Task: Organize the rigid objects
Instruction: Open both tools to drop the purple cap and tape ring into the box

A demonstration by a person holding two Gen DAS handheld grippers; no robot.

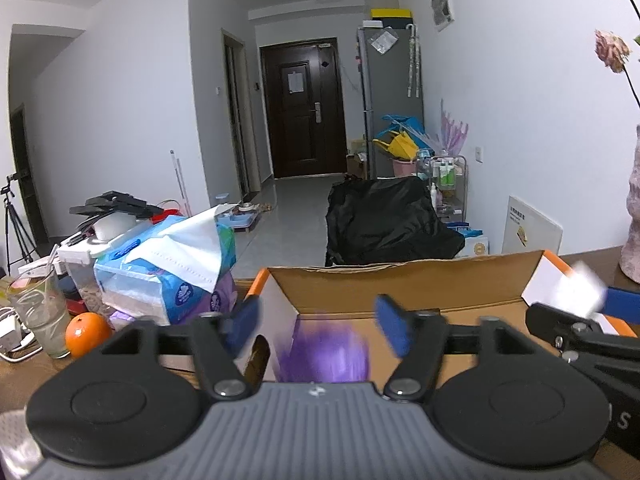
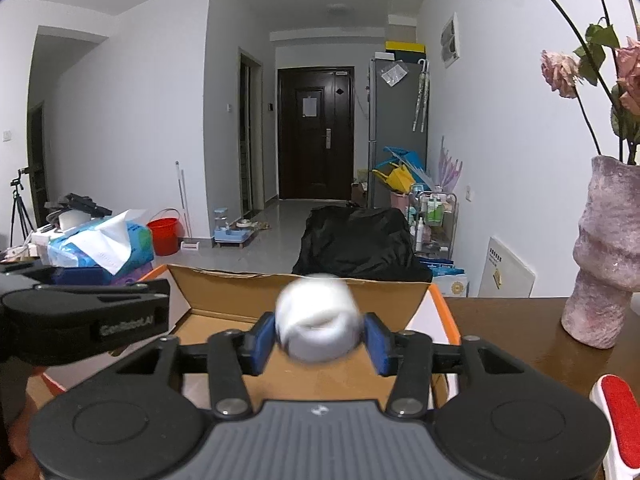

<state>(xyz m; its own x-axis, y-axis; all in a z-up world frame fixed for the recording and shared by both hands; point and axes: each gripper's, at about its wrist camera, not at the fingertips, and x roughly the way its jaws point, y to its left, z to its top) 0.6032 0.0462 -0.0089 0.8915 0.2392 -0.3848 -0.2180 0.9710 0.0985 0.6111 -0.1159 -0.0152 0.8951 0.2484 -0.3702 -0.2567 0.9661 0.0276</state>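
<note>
Hovering over the cardboard box (image 1: 400,288) right now, both claws are in play. The left claw (image 1: 320,326) has its blue pads spread wide with nothing between them, and a blurred purple object (image 1: 324,354) shows just below the gap, down inside the box; whether it rests on the box floor I can't tell, it's too smeared.

Over on the right wrist view, the right claw (image 2: 320,338) is clamped on a white rounded object (image 2: 318,316), blue pads pressed against either side of it. It's blurred as well, so its exact shape can't be told. It sits above the open box (image 2: 304,292), near the far wall.

Each claw shows up in the other's camera: the right one comes in at the far right edge of the left view with the white object (image 1: 580,292) at its tips, and the left one's black body fills the left edge of the right view.

On the wooden surface (image 2: 512,328) beside the box: a pink textured vase (image 2: 604,256) to the right, a tissue pack (image 1: 172,264), an orange (image 1: 88,334) and a glass (image 1: 38,308) to the left.
</note>
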